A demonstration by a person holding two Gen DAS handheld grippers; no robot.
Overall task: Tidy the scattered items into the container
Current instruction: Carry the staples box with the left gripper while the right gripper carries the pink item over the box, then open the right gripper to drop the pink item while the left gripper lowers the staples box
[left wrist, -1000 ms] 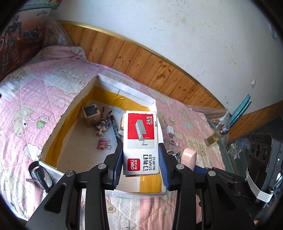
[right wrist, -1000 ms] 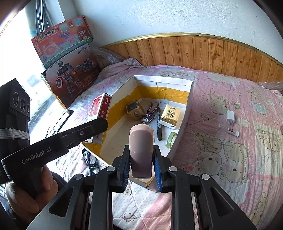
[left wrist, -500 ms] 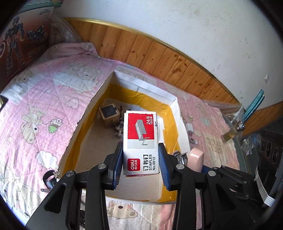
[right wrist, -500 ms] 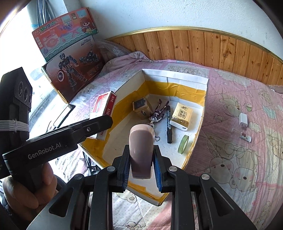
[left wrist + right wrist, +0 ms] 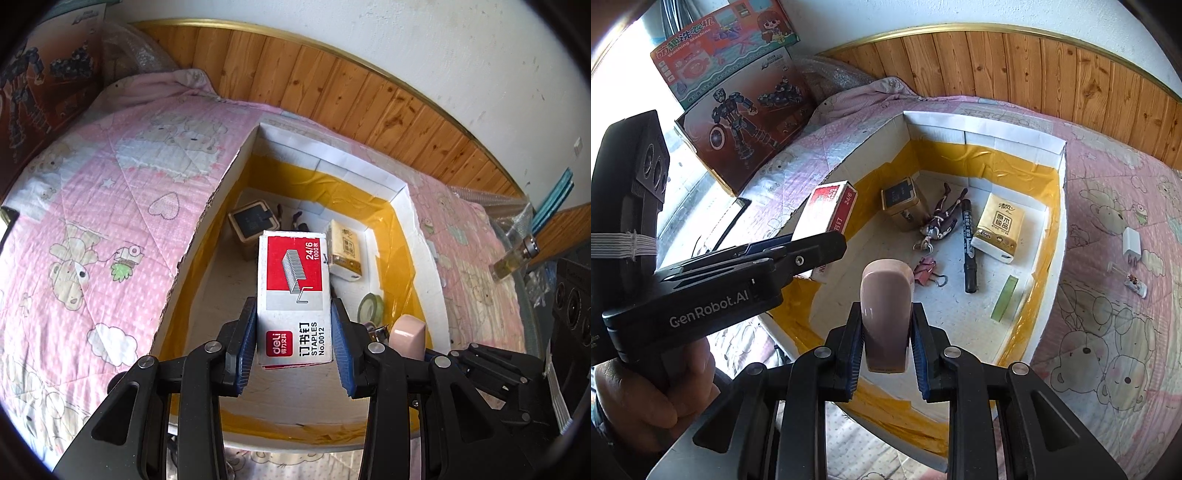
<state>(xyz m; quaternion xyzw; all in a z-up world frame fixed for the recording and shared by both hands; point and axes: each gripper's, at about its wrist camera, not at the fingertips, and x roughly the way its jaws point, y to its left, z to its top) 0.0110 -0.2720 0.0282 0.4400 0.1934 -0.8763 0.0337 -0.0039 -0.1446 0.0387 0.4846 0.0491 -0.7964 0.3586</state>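
Note:
A white cardboard container (image 5: 334,159) lined with yellow tape lies on the pink quilt. My left gripper (image 5: 294,343) is shut on a red-and-white staples box (image 5: 293,291), held over the container's near left part. My right gripper (image 5: 886,343) is shut on a pale pink rounded block (image 5: 886,306) above the container's (image 5: 982,129) near edge. Inside lie a small brown box (image 5: 901,201), a toy figure (image 5: 940,221), a black marker (image 5: 968,247), a tissue pack (image 5: 997,229), a pink binder clip (image 5: 925,271) and a green tape roll (image 5: 1004,299).
A white charger plug (image 5: 1131,245) and a small tube (image 5: 1136,286) lie on the quilt right of the container. Toy boxes (image 5: 738,122) lean at the back left. A wood-panelled wall (image 5: 332,85) runs behind. A person's hand (image 5: 646,398) grips the left handle.
Both grippers have moved forward and down toward the container, which now fills more of each view. The staples box and the pink block stay clamped as before.

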